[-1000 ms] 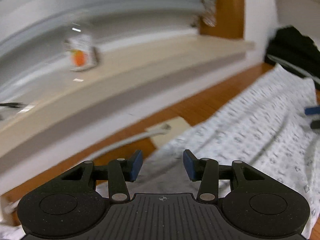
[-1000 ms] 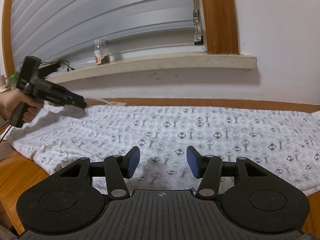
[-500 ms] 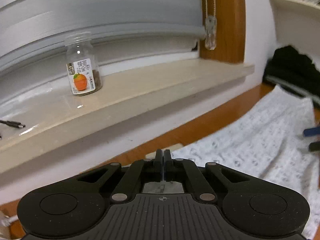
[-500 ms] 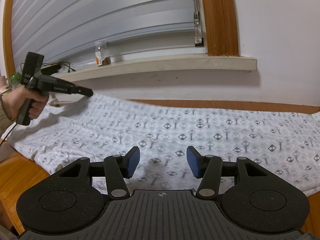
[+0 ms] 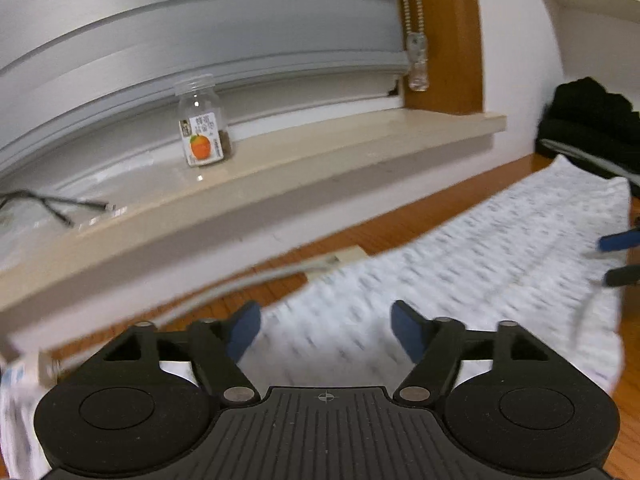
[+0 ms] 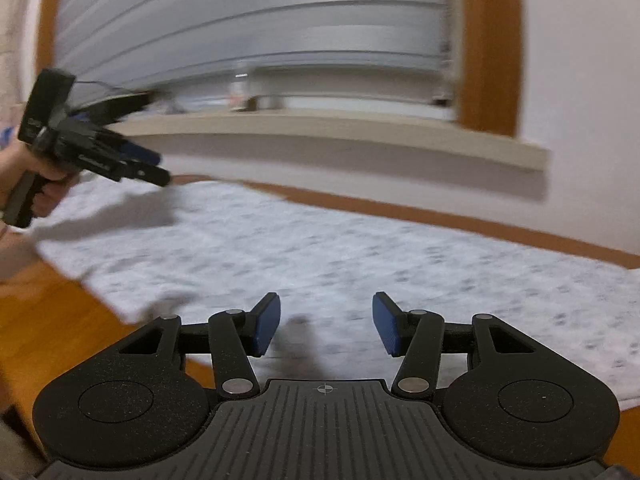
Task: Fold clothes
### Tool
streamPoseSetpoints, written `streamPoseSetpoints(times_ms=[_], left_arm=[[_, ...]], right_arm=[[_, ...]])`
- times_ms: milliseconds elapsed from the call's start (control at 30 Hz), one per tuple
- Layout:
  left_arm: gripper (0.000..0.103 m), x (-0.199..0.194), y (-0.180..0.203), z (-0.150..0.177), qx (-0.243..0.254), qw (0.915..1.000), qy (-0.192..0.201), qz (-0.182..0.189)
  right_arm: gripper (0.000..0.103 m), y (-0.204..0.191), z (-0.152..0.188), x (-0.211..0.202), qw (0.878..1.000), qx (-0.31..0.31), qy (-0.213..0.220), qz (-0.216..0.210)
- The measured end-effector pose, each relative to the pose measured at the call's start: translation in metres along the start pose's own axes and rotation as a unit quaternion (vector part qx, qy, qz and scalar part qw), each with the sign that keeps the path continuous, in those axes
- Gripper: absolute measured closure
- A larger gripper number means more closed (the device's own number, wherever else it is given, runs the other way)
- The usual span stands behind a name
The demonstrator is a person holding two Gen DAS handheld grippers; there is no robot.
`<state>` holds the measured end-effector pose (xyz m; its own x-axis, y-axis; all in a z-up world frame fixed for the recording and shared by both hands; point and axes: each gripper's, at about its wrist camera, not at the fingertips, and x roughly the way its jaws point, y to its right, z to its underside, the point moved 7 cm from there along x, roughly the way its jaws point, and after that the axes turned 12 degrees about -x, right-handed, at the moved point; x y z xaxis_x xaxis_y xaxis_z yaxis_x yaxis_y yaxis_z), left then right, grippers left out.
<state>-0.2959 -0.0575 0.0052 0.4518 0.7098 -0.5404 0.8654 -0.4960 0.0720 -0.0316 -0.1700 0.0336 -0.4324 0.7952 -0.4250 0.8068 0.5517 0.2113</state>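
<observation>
Right wrist view: we see the patterned garment (image 6: pixel 360 248) spread flat on the wooden table (image 6: pixel 48 328), its long axis running from lower left to right edge of frame.
Garment from our fingers: just below and ahead of both grippers.
Left gripper (image 5: pixel 325 330): fingers apart, empty, over the garment's left end; it also shows at upper left of the right wrist view.
Right gripper (image 6: pixel 326 330): fingers apart, empty, over the near hem in the lower middle.
Nearer hand: each to its own end.

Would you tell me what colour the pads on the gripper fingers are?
Blue pads on black fingers, clearest in the right wrist view.
</observation>
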Motion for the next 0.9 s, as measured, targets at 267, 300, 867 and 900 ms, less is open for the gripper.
streamPoseSetpoints(times_ms=[267, 300, 867, 900], left_arm=[[0.02, -0.057, 0.048, 0.045, 0.001, 0.9995, 0.001, 0.03], [0.02, -0.062, 0.054, 0.049, 0.007, 0.9995, 0.003, 0.032], [0.044, -0.05, 0.112, 0.072, 0.112, 0.9933, 0.007, 0.026], [0.051, -0.047, 0.11, 0.071, 0.121, 0.9925, 0.01, 0.012]], right_arm=[[0.056, -0.07, -0.01, -0.003, 0.993, -0.079, -0.004, -0.082], [0.059, -0.076, -0.011, -0.001, 0.992, -0.092, -0.007, -0.083], [0.101, -0.044, -0.055, 0.015, 0.995, -0.008, 0.046, -0.083], [0.101, -0.042, -0.057, 0.017, 0.995, -0.002, 0.047, -0.083]])
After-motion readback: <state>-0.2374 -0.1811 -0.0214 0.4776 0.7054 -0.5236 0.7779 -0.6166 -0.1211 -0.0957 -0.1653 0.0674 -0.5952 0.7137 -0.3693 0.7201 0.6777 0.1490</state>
